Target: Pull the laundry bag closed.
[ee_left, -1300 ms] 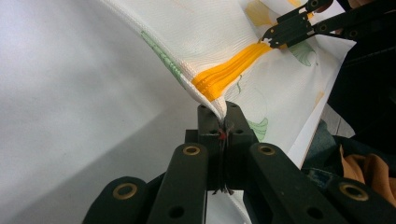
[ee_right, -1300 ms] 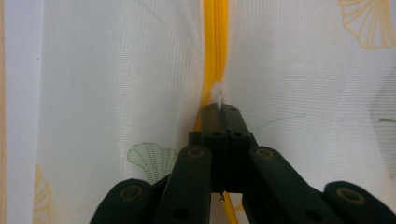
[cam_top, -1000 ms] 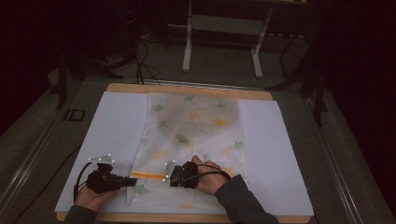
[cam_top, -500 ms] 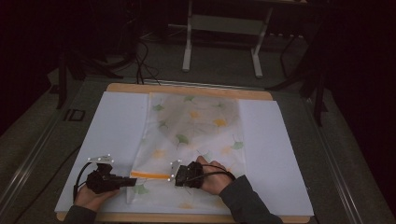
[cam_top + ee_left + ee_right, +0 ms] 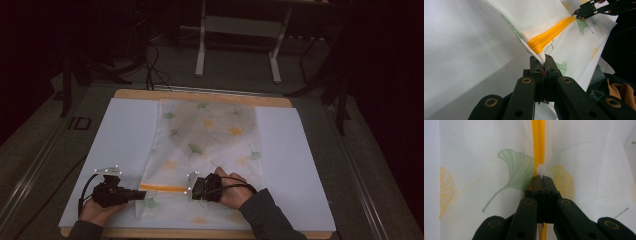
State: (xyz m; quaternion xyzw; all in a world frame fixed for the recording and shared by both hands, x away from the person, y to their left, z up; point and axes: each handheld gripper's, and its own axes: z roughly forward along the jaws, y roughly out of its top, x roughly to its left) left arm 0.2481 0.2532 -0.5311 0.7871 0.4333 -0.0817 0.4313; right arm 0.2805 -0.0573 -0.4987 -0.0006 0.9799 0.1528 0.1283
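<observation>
White table (image 5: pixel 300 165), zipper (image 5: pixel 162 188) running claw-to-claw

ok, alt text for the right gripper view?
The right gripper, jaws closed, pinches a small white zipper pull on an orange zipper. The zipper runs straight up white fabric printed with green and yellow ginkgo leaves.

A wooden table (image 5: pixel 200 95) carries a white sheet (image 5: pixel 125 135), with a leaf-printed fabric cover (image 5: pixel 210 135) lying on it.

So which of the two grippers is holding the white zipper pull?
The right gripper: its jaws pinch the white pull on the orange zipper. The left gripper clamps the cloth's edge.
</observation>
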